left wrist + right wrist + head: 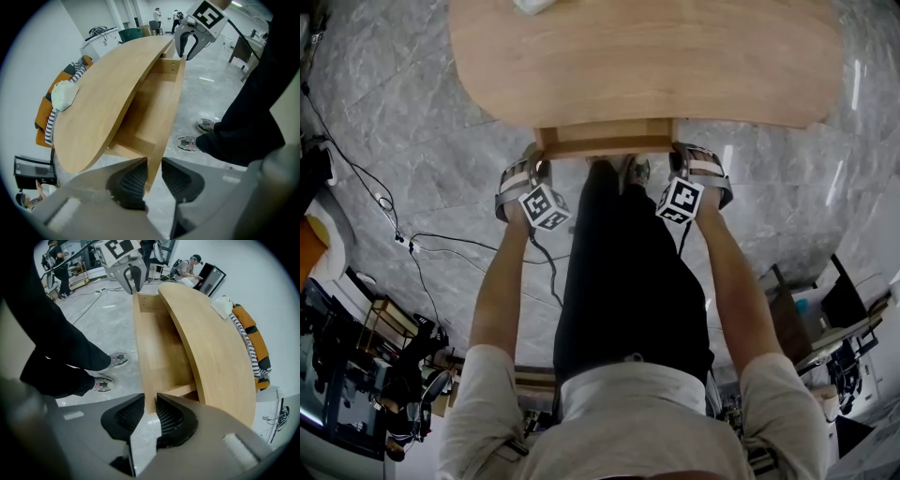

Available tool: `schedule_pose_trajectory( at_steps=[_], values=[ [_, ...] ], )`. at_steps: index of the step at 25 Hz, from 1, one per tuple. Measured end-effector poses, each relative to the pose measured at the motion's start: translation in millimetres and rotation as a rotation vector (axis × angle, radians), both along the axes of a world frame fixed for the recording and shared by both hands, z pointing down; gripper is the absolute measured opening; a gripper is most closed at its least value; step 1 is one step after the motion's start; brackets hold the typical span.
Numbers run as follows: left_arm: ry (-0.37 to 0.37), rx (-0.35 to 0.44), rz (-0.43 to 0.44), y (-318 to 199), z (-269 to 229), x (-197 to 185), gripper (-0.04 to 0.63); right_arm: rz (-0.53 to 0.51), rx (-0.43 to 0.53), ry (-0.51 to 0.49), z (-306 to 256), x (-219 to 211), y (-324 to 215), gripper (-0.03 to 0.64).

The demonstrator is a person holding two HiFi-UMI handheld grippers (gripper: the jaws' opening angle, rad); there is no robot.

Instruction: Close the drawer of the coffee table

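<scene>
The wooden coffee table (647,56) has its drawer pulled a short way out from under the top. The drawer front (605,145) faces me. My left gripper (534,167) sits at the left end of that front panel and my right gripper (689,161) at its right end, both pointing steeply down. In the left gripper view the left gripper (153,176) has the panel's end (168,108) between its pads. In the right gripper view the right gripper (150,416) clasps the other end (143,343) the same way. Each view shows the other gripper far along the panel.
My legs and shoes (623,173) stand on the marble floor close against the drawer front. A white bundle (63,93) lies on the table top. An orange seat with a striped cloth (253,343) stands behind the table. Cables (441,248) trail over the floor at left.
</scene>
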State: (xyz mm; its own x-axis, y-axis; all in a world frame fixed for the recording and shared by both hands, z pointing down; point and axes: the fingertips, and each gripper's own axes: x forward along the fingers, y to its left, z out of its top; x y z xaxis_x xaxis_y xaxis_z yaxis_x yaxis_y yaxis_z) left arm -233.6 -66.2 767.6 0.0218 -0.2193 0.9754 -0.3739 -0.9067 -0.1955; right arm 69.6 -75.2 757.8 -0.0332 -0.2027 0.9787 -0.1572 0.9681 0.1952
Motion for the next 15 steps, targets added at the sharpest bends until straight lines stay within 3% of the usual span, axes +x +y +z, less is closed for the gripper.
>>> schedule_pose_trajectory(
  at_steps=[15],
  values=[
    [0.0, 0.038, -0.037, -24, 1, -1, 0.126, 0.022, 0.052, 0.0, 1, 0, -27, 0.089]
  ],
)
